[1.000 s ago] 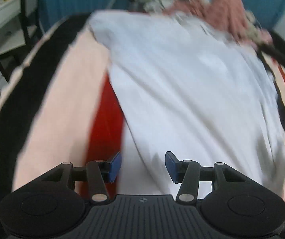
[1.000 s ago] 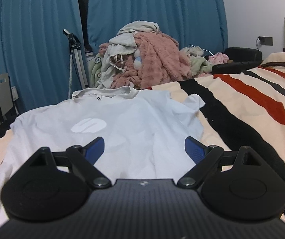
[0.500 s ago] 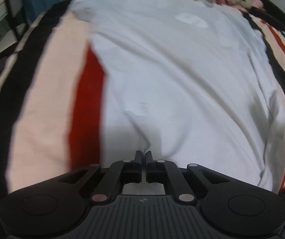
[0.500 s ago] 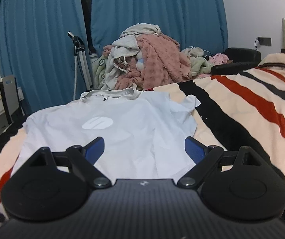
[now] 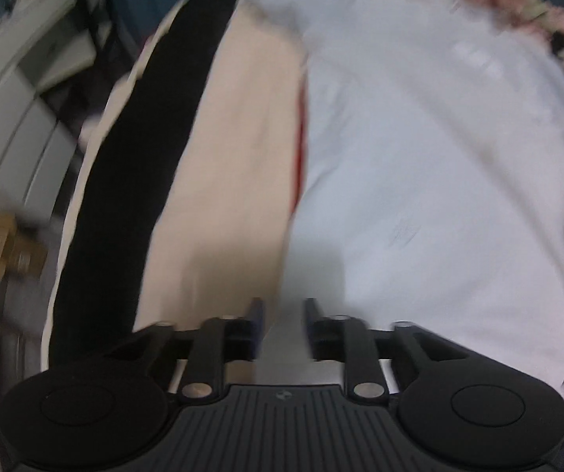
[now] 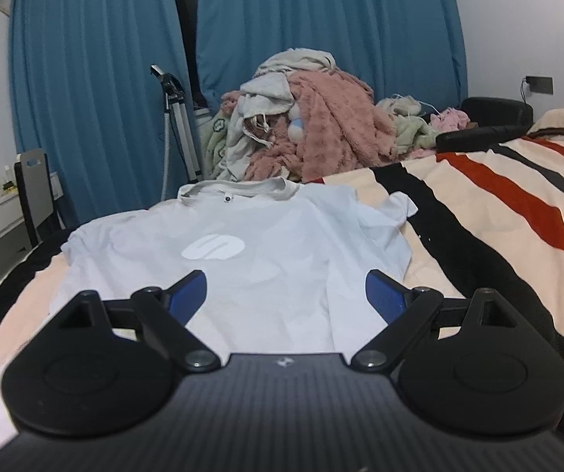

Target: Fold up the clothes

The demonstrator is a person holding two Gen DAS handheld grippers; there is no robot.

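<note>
A white T-shirt (image 6: 266,244) with a pale oval logo lies flat on the striped bedspread (image 6: 518,212), collar at the far end. It also shows blurred in the left wrist view (image 5: 439,165). My left gripper (image 5: 282,314) is open with a narrow gap, low over the shirt's near left hem edge, holding nothing. My right gripper (image 6: 285,291) is wide open and empty, hovering above the shirt's near end.
A heap of clothes with a pink fleece (image 6: 321,129) sits at the far end of the bed. Blue curtains (image 6: 321,23) and a tripod (image 6: 175,118) stand behind. White drawers (image 5: 26,90) stand beside the bed on the left.
My left gripper shut on the shirt's near hem half a second ago, then opened and let go, shifting left. The right gripper stayed open and nearly still.
</note>
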